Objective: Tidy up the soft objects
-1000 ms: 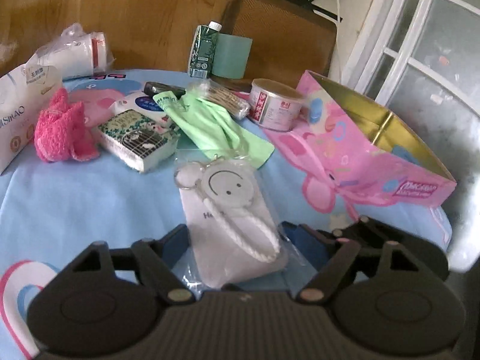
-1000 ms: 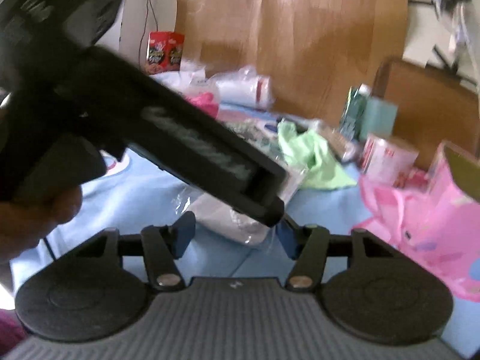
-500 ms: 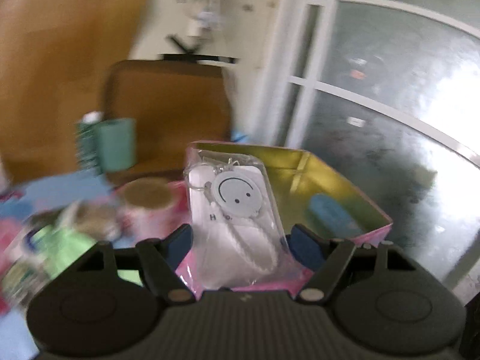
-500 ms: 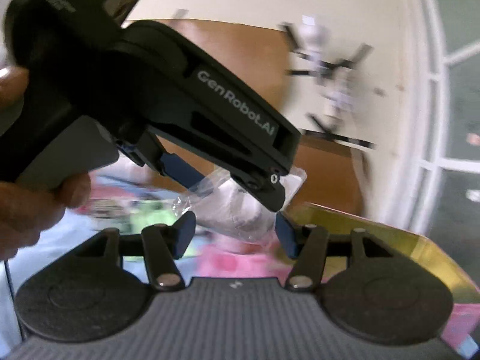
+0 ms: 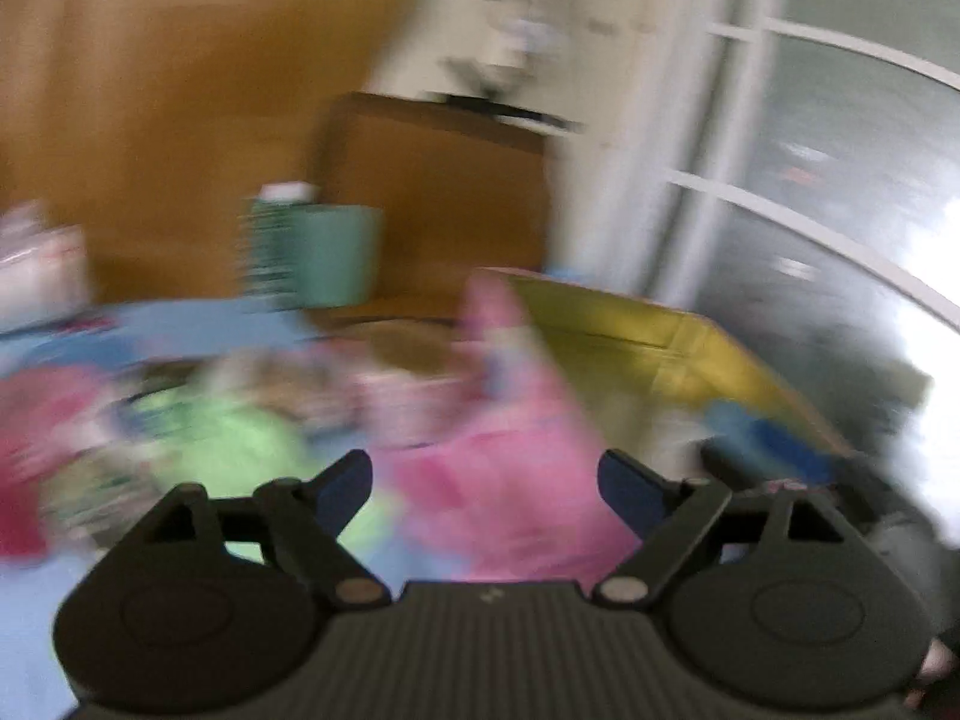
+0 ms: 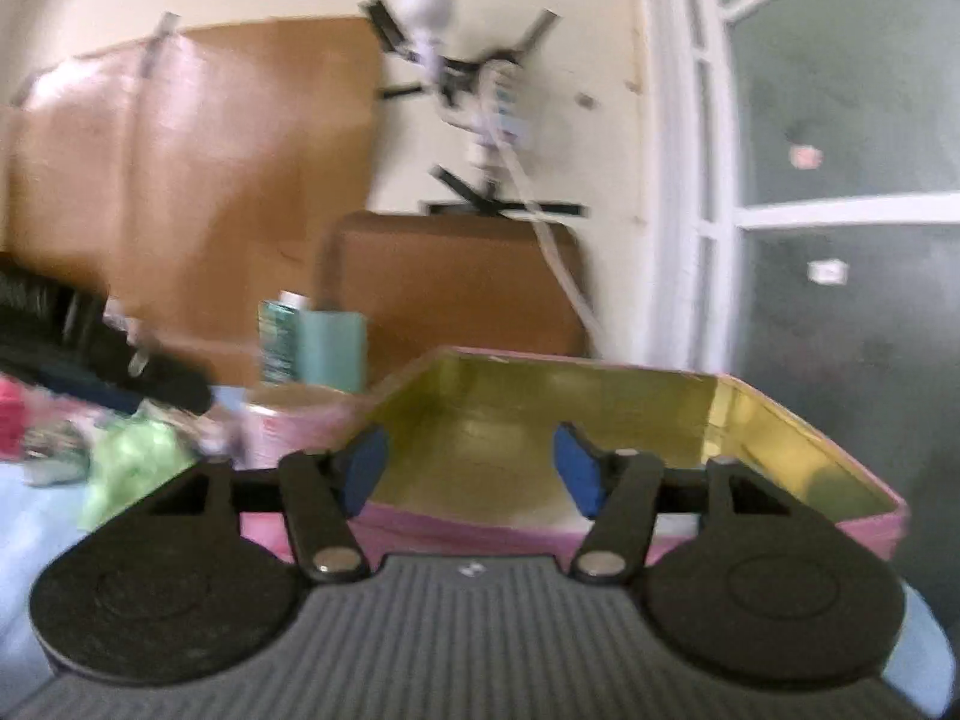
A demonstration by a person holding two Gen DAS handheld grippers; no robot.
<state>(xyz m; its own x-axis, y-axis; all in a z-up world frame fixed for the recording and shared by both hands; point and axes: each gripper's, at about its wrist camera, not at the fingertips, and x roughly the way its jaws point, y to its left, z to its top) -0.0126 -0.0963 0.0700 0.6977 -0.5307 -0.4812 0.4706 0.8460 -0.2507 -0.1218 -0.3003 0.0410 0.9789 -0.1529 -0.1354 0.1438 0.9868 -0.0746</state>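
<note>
The left wrist view is heavily blurred by motion. My left gripper [image 5: 485, 483] is open and empty, above the table beside the pink box [image 5: 522, 450] with a gold inside. A green cloth [image 5: 222, 444] and a pink fluffy thing [image 5: 36, 438] lie blurred at the left. My right gripper [image 6: 470, 468] is open and empty, in front of the same pink box [image 6: 600, 420]; a pale shape lies at its bottom, too unclear to name. The left gripper's body [image 6: 90, 354] shows at the left edge of the right wrist view.
A green carton with a teal card [image 6: 312, 348] stands at the table's back, with a round tin [image 6: 282, 432] in front of it. A brown chair back [image 6: 462, 282] is behind the table. A glass door [image 6: 840, 210] is on the right.
My left gripper let go of the bagged smiley pouch over the pink box, opened wider and swung back left. The right view is now free of the left gripper.
</note>
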